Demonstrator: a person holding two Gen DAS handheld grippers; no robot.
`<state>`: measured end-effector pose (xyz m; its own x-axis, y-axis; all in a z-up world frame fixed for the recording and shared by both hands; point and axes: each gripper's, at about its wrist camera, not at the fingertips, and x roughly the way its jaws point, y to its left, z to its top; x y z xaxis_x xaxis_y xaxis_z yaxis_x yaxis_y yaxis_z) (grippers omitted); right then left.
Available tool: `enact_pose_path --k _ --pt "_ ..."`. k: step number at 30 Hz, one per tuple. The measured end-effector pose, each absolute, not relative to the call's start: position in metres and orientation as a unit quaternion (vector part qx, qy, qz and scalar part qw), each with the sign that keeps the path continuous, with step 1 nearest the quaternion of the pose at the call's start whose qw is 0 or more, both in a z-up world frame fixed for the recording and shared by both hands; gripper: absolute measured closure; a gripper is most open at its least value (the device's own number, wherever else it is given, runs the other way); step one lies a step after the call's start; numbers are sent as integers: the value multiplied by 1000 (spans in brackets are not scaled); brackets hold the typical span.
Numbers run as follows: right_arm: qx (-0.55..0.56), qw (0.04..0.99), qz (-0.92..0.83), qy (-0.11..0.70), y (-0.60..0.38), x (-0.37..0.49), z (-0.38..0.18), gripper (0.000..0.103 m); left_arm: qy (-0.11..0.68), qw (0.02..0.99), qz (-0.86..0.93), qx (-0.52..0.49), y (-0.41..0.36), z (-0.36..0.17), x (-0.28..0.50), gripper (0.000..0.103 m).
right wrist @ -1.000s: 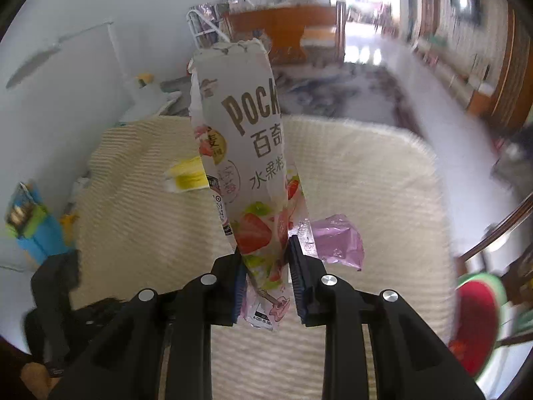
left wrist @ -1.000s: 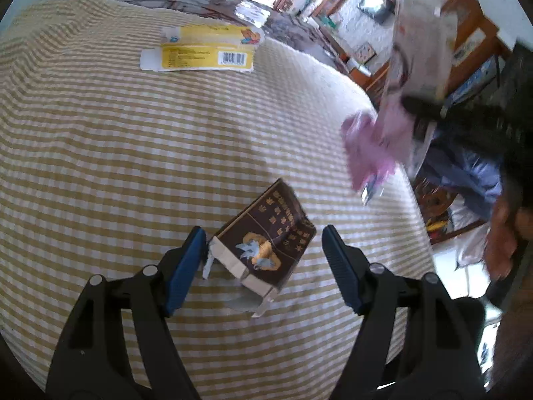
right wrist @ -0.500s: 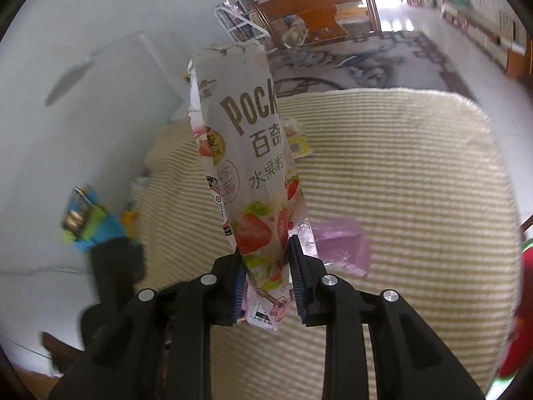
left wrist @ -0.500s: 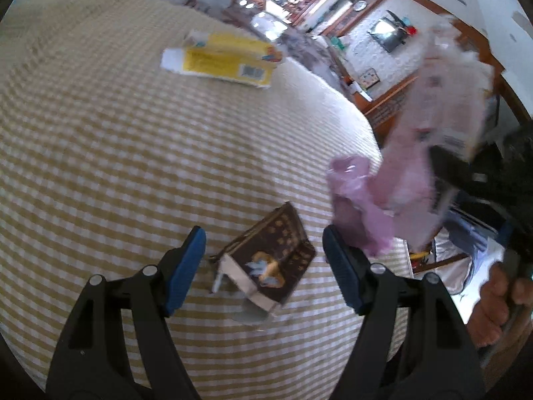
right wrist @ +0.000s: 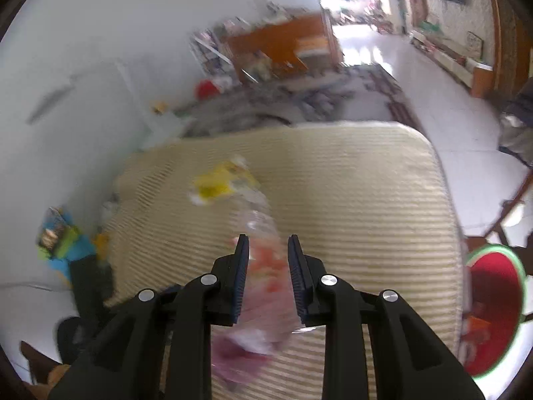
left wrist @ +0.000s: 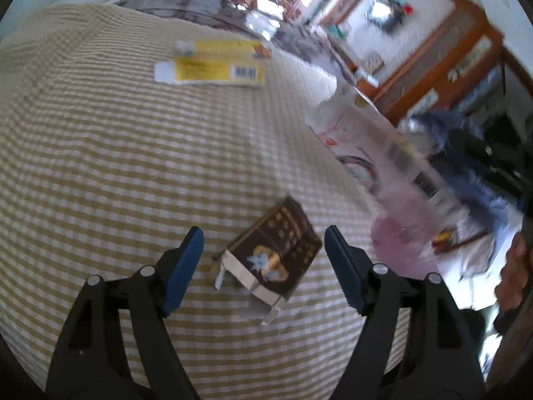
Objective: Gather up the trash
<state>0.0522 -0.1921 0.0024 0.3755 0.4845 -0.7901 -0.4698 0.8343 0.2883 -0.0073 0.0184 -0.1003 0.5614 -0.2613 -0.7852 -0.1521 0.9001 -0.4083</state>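
My left gripper [left wrist: 263, 250] is open, its blue pads on either side of a brown carton [left wrist: 271, 260] lying on the checked tablecloth [left wrist: 100, 166]. A yellow box [left wrist: 216, 65] lies further back. My right gripper [right wrist: 268, 260] has its jaws apart; the pink Pocky wrapper [right wrist: 263, 266] is blurred and dropping between them, with a purple wrapper [right wrist: 240, 360] below. The Pocky wrapper also shows in the left wrist view [left wrist: 373, 153], tilted over the table's right edge, with the purple wrapper [left wrist: 396, 243] beneath it.
The yellow box shows blurred in the right wrist view [right wrist: 220, 183]. A watermelon-pattern stool [right wrist: 493, 306] stands right of the table. Wooden furniture [right wrist: 283, 46] and clutter lie beyond the far edge. A hand [left wrist: 513, 276] is at the right.
My right gripper has opened and the Pocky wrapper, held upright before, is falling toward the table. My left gripper stays open around the brown carton.
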Motion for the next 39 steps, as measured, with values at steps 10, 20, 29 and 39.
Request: enact_pose_path --k 10,20,29,39 --pt "-67 792 304 525 -180 16 -53 31 492 852 -30 -179 6 -114 -5 32" --pt "-45 768 320 553 -177 7 -74 66 477 844 -32 -244 24 -114 -6 65" --pt "-74 809 304 498 -183 5 -41 90 478 841 -31 -252 25 -114 -7 64" --pt "-93 835 278 465 -188 3 -34 53 487 844 -31 -222 16 -115 -1 56"
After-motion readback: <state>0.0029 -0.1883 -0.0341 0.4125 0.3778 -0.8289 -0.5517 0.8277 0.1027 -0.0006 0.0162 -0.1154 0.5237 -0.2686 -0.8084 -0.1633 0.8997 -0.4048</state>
